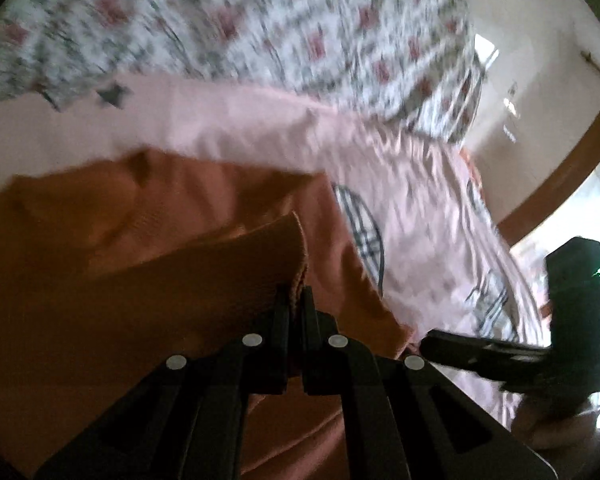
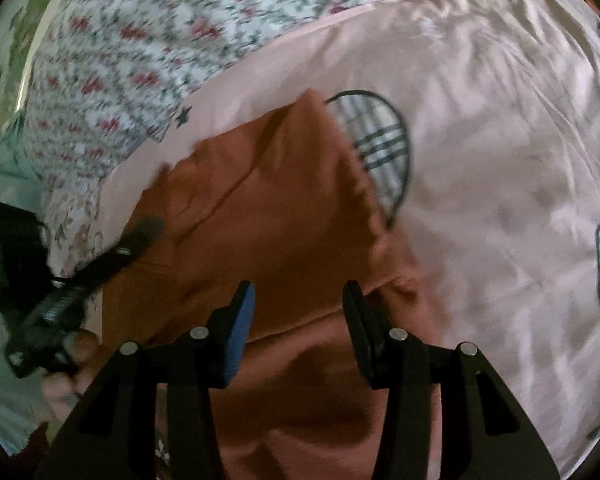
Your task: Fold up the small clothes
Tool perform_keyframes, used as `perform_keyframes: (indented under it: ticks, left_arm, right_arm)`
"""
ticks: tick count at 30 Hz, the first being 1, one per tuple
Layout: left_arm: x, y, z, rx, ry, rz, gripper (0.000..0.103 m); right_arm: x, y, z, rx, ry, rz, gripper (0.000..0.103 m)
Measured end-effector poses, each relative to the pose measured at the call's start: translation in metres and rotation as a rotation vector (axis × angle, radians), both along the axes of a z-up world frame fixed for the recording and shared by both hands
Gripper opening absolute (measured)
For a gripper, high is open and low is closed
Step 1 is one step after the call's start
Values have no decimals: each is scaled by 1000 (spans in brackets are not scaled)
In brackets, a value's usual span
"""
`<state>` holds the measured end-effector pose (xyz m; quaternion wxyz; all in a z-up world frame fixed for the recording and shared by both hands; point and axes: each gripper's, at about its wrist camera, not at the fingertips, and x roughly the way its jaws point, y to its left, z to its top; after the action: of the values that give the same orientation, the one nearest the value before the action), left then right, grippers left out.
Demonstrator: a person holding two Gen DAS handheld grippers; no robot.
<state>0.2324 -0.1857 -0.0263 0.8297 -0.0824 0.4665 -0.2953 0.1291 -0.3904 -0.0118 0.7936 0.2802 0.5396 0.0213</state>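
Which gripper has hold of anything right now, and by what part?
The left gripper is shut on the orange garment, pinching a folded-over edge of it. The right gripper holds nothing; its jaws stand open above the cloth.

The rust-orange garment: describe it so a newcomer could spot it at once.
Start at the pale pink sheet covering the bed, below the floral quilt. The rust-orange garment lies on it, partly covering a plaid-filled oval print. It is the only plain, dark orange cloth there, its edge pinched in the left tongs.

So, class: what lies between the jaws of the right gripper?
No pinched fabric: the right gripper is open, its jaws hanging apart above the orange garment, which shows through the gap in the right wrist view.
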Motion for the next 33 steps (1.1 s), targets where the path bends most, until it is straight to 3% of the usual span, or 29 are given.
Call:
perform_keyframes:
  ticks: [3, 5, 9, 10, 16, 18, 22, 25, 27, 28, 30, 31, 33]
  left_arm:
    - [1, -17, -25, 39, 38, -28, 4]
    - [0, -20, -39, 63, 71, -35, 11]
    - [-18, 4, -37, 58, 91, 0, 46]
    - [-24, 13, -34, 63, 84, 16, 50]
    - [-86, 108, -13, 110, 59, 165, 51]
    - [-109, 147, -13, 142, 66, 232, 51]
    - [-148, 223, -23, 218, 112, 408, 51]
    - [-159, 264, -38, 231, 159, 519, 51]
    - [-159, 277, -46, 218, 168, 539, 50]
    - [-155, 278, -49, 228, 164, 545, 51]
    - [-146, 275, -52, 270, 153, 555, 51]
    - [-141, 275, -56, 282, 161, 566, 51]
    - [-138, 281, -59, 271, 172, 604, 51]
  right_arm:
    - [1, -10, -5, 7, 9, -15, 47]
    - [3, -11, -6, 12, 8, -7, 47]
    - [12, -1, -10, 20, 4, 28, 47]
    - [15, 3, -11, 21, 4, 39, 47]
    - [38, 32, -25, 22, 22, 114, 48]
    - [46, 39, -29, 20, 22, 132, 53]
    - [60, 47, -41, -42, 21, 131, 61]
    - [69, 46, -50, -70, 28, 103, 61]
    - [75, 50, -52, -71, 17, 113, 62]
    - [77, 54, -52, -74, 14, 128, 60]
    - [83, 65, -52, -68, 14, 172, 30]
    - [86, 71, -53, -49, 30, 197, 4]
    - [88, 79, -44, -48, 20, 221, 4]
